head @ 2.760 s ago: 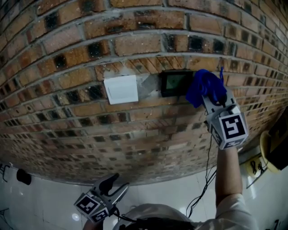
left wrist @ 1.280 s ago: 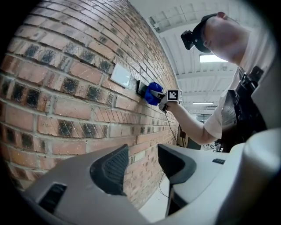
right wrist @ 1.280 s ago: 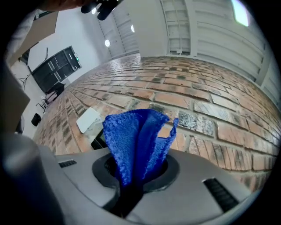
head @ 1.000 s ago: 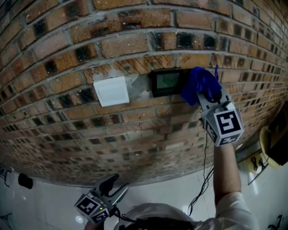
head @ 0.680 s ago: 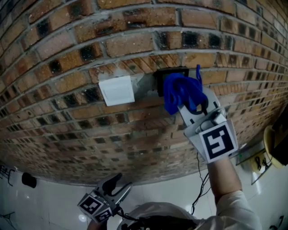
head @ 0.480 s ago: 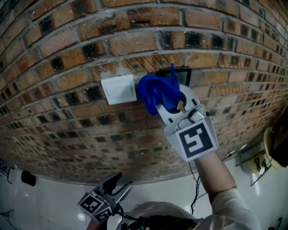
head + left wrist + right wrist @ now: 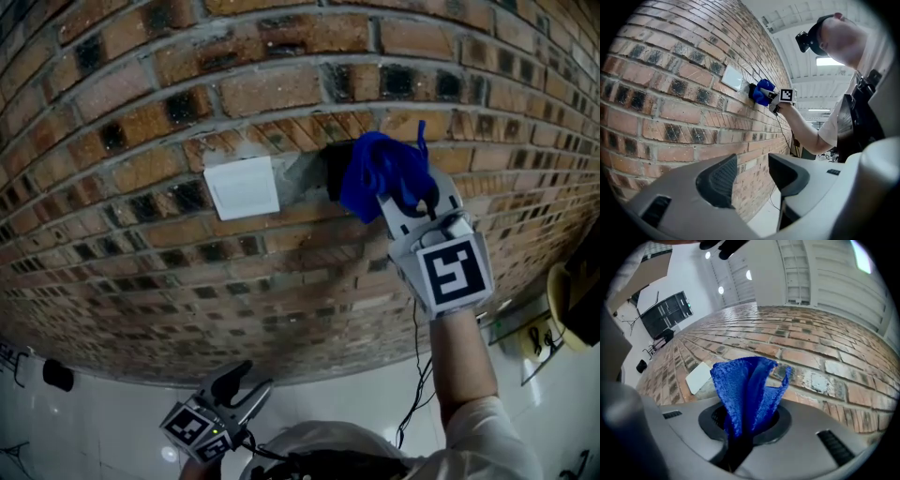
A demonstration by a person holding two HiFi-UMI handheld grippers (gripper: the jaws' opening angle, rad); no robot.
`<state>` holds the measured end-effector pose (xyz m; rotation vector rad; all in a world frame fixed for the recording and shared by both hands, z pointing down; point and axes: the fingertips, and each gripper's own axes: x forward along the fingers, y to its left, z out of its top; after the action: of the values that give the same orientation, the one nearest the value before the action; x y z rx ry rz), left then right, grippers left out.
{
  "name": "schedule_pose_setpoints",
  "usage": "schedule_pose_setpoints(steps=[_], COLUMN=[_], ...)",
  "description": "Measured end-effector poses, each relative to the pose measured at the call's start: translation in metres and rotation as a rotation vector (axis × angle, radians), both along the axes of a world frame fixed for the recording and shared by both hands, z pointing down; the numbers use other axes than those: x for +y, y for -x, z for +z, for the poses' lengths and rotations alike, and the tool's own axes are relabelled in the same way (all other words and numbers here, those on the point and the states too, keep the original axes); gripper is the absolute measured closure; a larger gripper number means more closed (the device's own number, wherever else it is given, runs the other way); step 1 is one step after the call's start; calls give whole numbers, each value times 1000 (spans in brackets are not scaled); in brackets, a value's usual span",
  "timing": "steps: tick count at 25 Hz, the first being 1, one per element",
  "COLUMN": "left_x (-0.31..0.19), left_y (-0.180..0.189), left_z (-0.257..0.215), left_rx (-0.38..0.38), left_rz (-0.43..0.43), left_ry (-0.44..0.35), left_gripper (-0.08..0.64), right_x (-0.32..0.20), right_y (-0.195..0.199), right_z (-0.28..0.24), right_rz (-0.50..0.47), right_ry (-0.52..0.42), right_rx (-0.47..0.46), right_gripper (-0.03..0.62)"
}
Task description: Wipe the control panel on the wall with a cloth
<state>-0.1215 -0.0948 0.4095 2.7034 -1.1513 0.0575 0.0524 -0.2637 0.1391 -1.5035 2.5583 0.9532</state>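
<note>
- Covering most of the control panel (image 7: 334,174), the blue cloth (image 7: 378,172) lies bunched against it on the brick wall (image 7: 141,112); only the panel's dark left edge shows past the folds.
- Right gripper (image 7: 401,195): raised to the wall, jaws pinched tight on the cloth's lower end, with the loose folds fanning out ahead of them toward the bricks (image 7: 746,380).
- Task status, as judged: wiping is under way, with cloth and panel in contact. Whether the screen is clean cannot be told while it is covered. The exposed left edge appears left to do.
- White switch plate (image 7: 242,187): just beside the panel on its left, apart from the cloth, with a patch of grey mortar between them.
- Left gripper (image 7: 246,382): held low and well apart from the panel, jaws spread with nothing between them (image 7: 751,176); idle.
- Black cable (image 7: 419,361): hangs down beside the raised forearm.
</note>
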Motion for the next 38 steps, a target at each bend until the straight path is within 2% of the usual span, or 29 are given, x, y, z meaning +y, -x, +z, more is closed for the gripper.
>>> schedule_pose_setpoints(steps=[2, 7, 13, 15, 17, 19, 22, 25, 27, 31, 38], left_x=[-1, -3, -2, -1, -1, -1, -1, 1, 2, 2, -1], left_y=[-5, -12, -4, -1, 0, 1, 2, 4, 7, 8, -3], left_z=[-2, -5, -2, -1, -1, -1, 0, 0, 1, 2, 2], left_rx=[1, 2, -1, 0, -1, -1, 1, 5, 4, 6, -1], left_rz=[14, 32, 15, 12, 12, 15, 17, 10, 0, -8, 18], left_ry=[-3, -10, 1, 1, -1, -1, 1, 2, 2, 7, 4], left_gripper=[354, 354, 354, 354, 354, 354, 354, 354, 354, 354, 354], right_x=[-5, -8, -27, -27, -14, 4, 15, 11, 9, 7, -11], right_y=[-16, -37, -76, -78, -62, -30, 21, 49, 54, 34, -46], right_z=[0, -1, 9, 9, 5, 1, 6, 10, 9, 6, 3], right_rz=[7, 22, 141, 161, 135, 41, -95, -141, -154, -104, 45], right_ry=[16, -10, 20, 19, 6, -8, 32, 48, 47, 32, 9], right_rx=[-11, 16, 32, 33, 30, 44, 68, 77, 57, 44, 39], right_gripper=[500, 499, 502, 500, 502, 502, 502, 502, 502, 500, 502])
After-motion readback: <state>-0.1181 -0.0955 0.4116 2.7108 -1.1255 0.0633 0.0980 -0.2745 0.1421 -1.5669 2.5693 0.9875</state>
